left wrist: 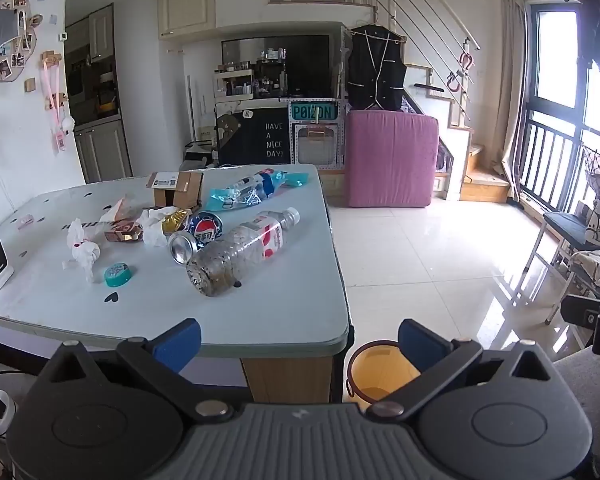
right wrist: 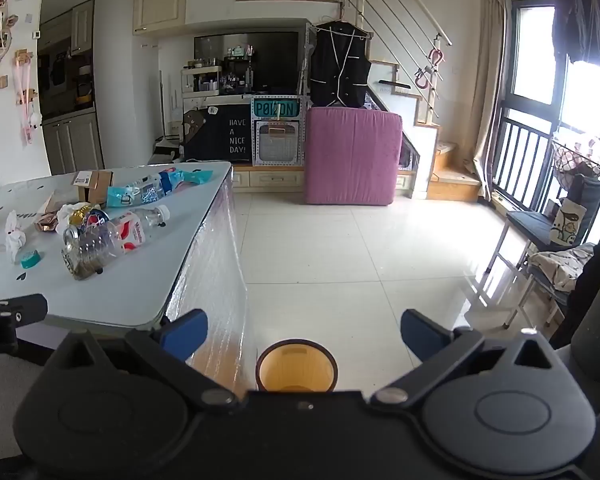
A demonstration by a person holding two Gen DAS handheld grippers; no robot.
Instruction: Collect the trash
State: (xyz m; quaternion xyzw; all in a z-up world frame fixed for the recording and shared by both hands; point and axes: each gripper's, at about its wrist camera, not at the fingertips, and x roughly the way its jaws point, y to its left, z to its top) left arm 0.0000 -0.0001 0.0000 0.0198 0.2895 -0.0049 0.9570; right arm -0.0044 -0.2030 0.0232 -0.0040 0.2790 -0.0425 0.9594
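Ahead and to the left of the left hand-held gripper (left wrist: 298, 340), a pale tabletop (left wrist: 284, 304) carried the trash, all of it well apart from the blue pads. Farthest left lay a crumpled white tissue (left wrist: 82, 250), with a teal cap (left wrist: 117, 275) just beside it toward the hand-held gripper. Next came a torn snack wrapper (left wrist: 122, 230) and a gold foil scrap (left wrist: 175, 218), then a crushed Pepsi can (left wrist: 196, 238) touching the base end of a clear plastic bottle (left wrist: 240, 250) lying on its side. Beyond these sat an open cardboard box (left wrist: 176, 190), a 2nd flattened bottle (left wrist: 252, 186) and a teal plastic bag (left wrist: 296, 178). The left hand-held gripper was released, its 2 fingers spread wide with nothing between them. Just ahead of its right finger, an orange bin (left wrist: 374, 376) stood on the floor beside the tabletop's corner. The right hand-held gripper (right wrist: 304, 332) was likewise released and empty, the same bin standing directly ahead between its fingers, the tabletop off to its left.
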